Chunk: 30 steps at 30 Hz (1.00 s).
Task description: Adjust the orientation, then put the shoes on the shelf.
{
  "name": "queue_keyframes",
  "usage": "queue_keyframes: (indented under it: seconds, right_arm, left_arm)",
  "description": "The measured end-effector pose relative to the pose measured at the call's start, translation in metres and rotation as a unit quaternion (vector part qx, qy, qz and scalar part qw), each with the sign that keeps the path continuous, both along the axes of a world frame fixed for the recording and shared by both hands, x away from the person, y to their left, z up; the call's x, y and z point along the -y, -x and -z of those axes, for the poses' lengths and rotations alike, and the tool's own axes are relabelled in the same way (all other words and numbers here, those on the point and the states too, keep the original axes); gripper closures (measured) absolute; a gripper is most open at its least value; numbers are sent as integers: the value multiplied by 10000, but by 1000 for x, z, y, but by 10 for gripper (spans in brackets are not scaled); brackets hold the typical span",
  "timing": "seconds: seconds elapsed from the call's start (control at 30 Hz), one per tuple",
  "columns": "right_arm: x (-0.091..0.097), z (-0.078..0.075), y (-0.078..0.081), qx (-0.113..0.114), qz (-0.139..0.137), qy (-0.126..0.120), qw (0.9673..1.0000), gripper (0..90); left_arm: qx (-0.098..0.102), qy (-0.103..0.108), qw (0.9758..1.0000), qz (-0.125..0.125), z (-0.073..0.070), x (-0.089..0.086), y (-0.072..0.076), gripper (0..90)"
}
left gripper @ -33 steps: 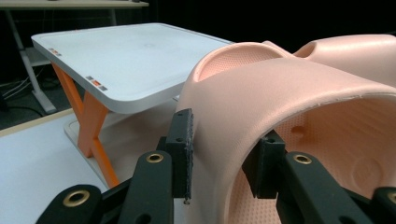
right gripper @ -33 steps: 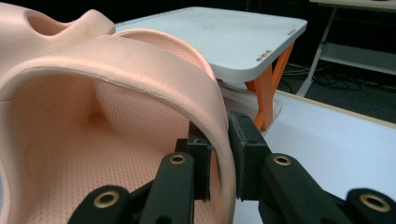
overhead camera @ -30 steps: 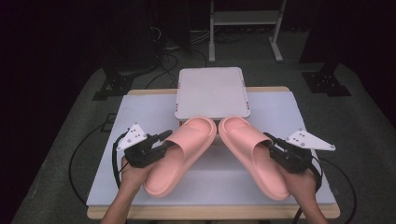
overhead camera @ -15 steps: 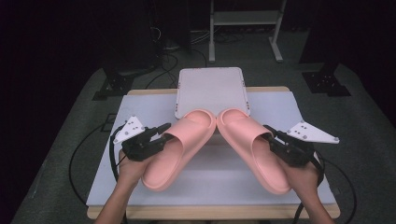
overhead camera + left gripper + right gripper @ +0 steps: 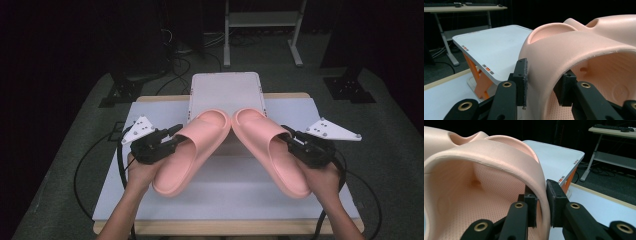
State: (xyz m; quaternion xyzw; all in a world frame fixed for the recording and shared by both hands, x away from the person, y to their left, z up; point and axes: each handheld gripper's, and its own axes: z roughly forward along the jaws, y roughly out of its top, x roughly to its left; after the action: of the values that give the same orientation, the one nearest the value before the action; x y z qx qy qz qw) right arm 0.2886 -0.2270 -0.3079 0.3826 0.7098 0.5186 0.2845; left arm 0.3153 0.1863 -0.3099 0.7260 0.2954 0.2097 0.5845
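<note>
Left gripper point(image 5: 172, 138) clamped on left slipper point(image 5: 192, 150) strap, right gripper point(image 5: 290, 137) clamped on right slipper point(image 5: 270, 147) strap, toes near white stand point(image 5: 225, 92).

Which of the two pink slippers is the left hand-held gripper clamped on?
The left slipper, the one at the left of the high view. The left hand-held gripper pinches its strap's outer edge; the right slipper is in the other gripper.

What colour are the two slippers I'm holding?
Both slippers are a plain salmon pink, with a fine dotted texture on the insole, best seen in the right gripper view.
</note>
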Motion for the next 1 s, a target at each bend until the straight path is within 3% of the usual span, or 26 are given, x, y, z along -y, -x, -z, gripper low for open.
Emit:
queue_keyframes:
  seconds: [1.0]
  right_arm:
    - [-6, -19, -43, -84, 119, 29, 9999, 787]
  left_arm:
    - [-117, -123, 9997, -196, -21, 5, -43, 665]
